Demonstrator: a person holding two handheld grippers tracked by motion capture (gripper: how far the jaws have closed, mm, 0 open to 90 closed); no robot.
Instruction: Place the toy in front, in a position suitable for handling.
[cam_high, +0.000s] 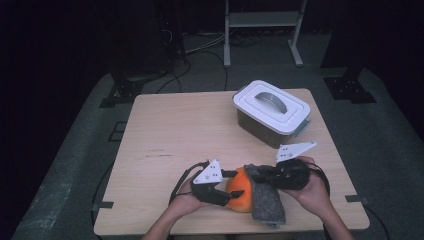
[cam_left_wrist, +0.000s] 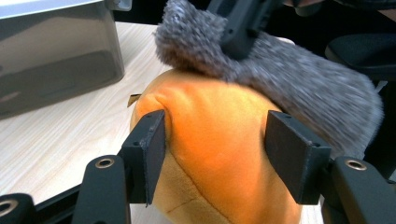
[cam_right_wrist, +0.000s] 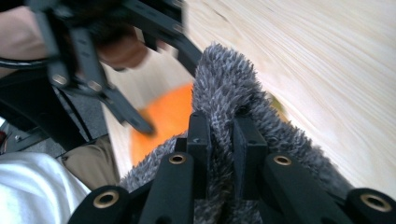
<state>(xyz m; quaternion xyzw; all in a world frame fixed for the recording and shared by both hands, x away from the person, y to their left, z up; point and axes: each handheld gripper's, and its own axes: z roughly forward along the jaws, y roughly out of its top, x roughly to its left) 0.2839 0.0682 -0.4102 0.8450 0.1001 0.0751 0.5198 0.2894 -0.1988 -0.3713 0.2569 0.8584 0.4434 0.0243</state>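
An orange plush toy (cam_high: 239, 194) lies near the table's front edge. My left gripper (cam_high: 231, 186) comes in from its left, and in the left gripper view both pads (cam_left_wrist: 152, 149) press into the plush (cam_left_wrist: 219, 121). A grey fuzzy cloth (cam_high: 267, 202) drapes over the toy's right side and down toward the table edge. My right gripper (cam_high: 252, 172) reaches in from the right and is shut on a fold of that cloth (cam_right_wrist: 224, 84), with its jaws close together (cam_right_wrist: 223, 135). The cloth (cam_left_wrist: 289, 79) covers the toy's far top, and orange (cam_right_wrist: 168, 116) shows beside it.
A white-lidded box (cam_high: 271, 107) with a grey handle stands at the table's back right, close behind the toy; its dark wall (cam_left_wrist: 51, 51) shows in the left gripper view. Bare wooden table (cam_high: 175, 130) stretches to the left and back. Both forearms enter from the bottom.
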